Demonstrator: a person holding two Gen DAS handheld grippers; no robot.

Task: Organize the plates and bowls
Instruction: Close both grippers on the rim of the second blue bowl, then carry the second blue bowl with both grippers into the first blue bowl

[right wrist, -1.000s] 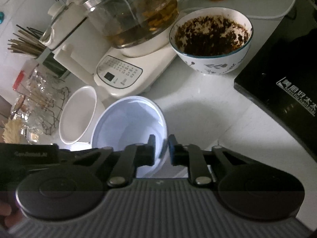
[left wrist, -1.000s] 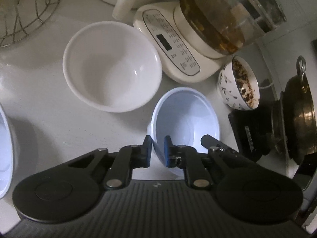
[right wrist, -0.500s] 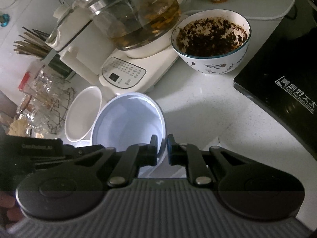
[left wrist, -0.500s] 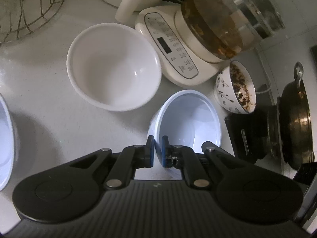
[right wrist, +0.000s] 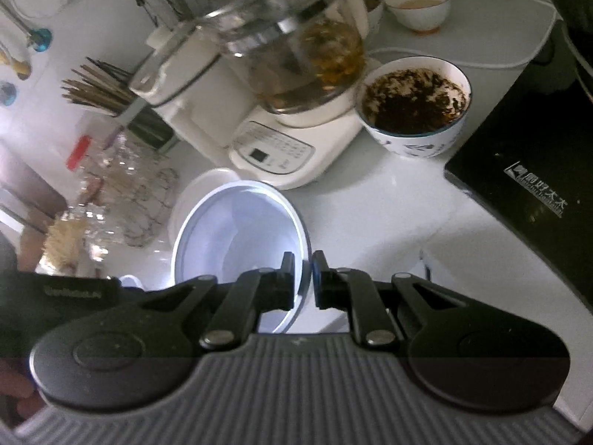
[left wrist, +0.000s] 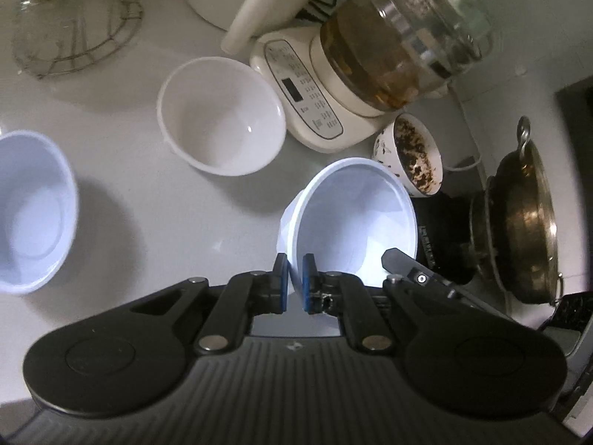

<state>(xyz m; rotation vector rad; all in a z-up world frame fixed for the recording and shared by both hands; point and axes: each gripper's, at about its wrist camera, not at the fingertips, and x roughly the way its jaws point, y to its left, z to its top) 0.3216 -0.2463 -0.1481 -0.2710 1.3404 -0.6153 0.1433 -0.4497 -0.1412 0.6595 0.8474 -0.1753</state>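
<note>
The left tongs (left wrist: 295,278) are clenched on the near-left rim of a pale blue bowl (left wrist: 355,218), with 1 blue pad inside the wall and 1 outside. The right tongs (right wrist: 304,278) are clenched on the opposite side of the same bowl (right wrist: 237,230), its rim caught between the 2 pads. The jaws of both are nearly closed, with only the thin wall between them. A rim pinch from 2 sides is probably chosen because the bowl is too wide for the jaws, and 2 holds keep it from swinging.

The bowl is held tilted and appears to be clear of the worktop (left wrist: 155,200), its mouth turned partly toward the left camera. In the left view the tip of the right tongs is seen at the bowl's far rim.

Beyond it, a white bowl (left wrist: 222,115) stands empty on the worktop, just beside the base of a kettle (left wrist: 389,48) holding brown tea. A 2nd blue bowl (left wrist: 33,207) stands well apart at the left edge. These 2 are the likely stacking places, and the matching blue one seems the better fit.

A patterned bowl (right wrist: 415,107) with dark residue stands near the kettle and just beside a black cooktop (right wrist: 526,185); a pan (left wrist: 526,218) sits on it. A wire rack (left wrist: 78,33) lies at the far left. The tilted bowl could slip if either hold is loosened early.
</note>
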